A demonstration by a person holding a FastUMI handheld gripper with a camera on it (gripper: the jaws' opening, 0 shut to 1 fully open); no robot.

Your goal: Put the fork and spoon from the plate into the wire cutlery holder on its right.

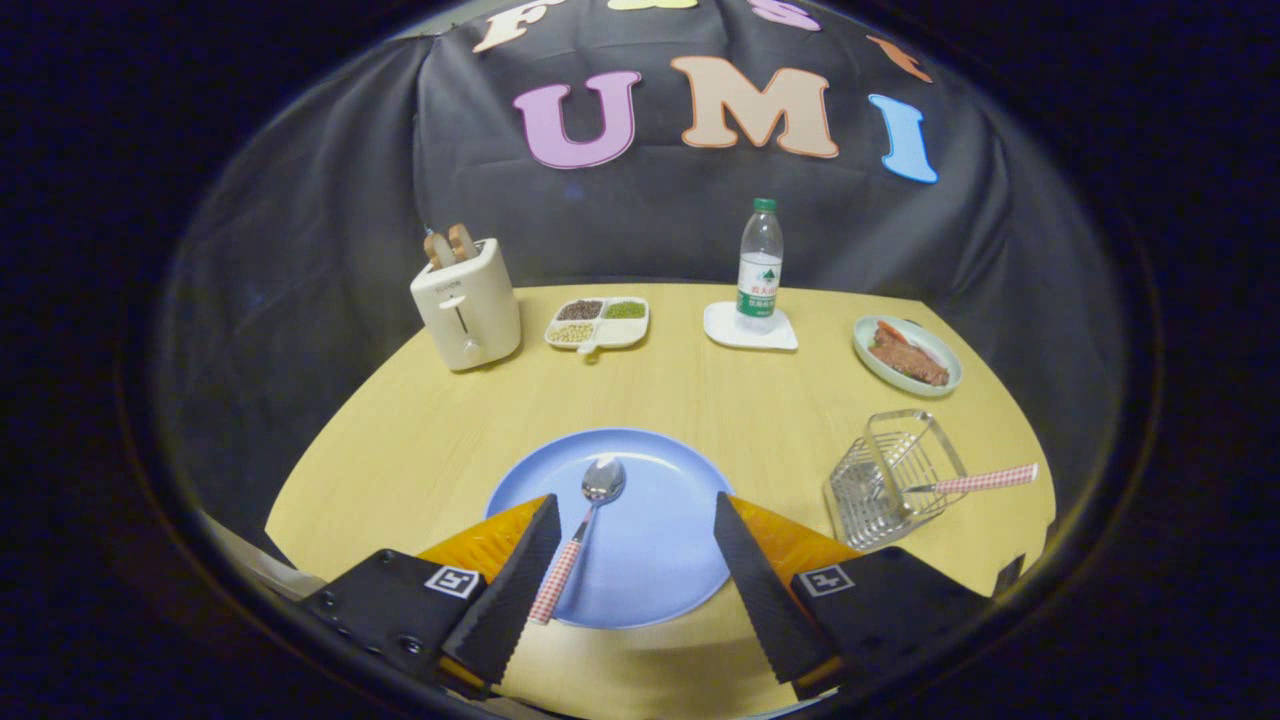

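Spread wide and empty, the fingers [636,570] hang over the near rim of the blue plate [655,560]. On the tabletop [400,440] to its right, the wire cutlery holder [893,478] lies tipped, one checked handle [985,480] poking out. With the spoon [580,535] lying flat beside the left finger, a pinch could skid it off.

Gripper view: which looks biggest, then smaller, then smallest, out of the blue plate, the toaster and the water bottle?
As they look, between the open gripper fingers:
1. Blue plate, though it is also nearest the camera.
2. Toaster.
3. Water bottle, about as tall as the toaster but much thinner.
Both stand far back, so true sizes stay unsure.
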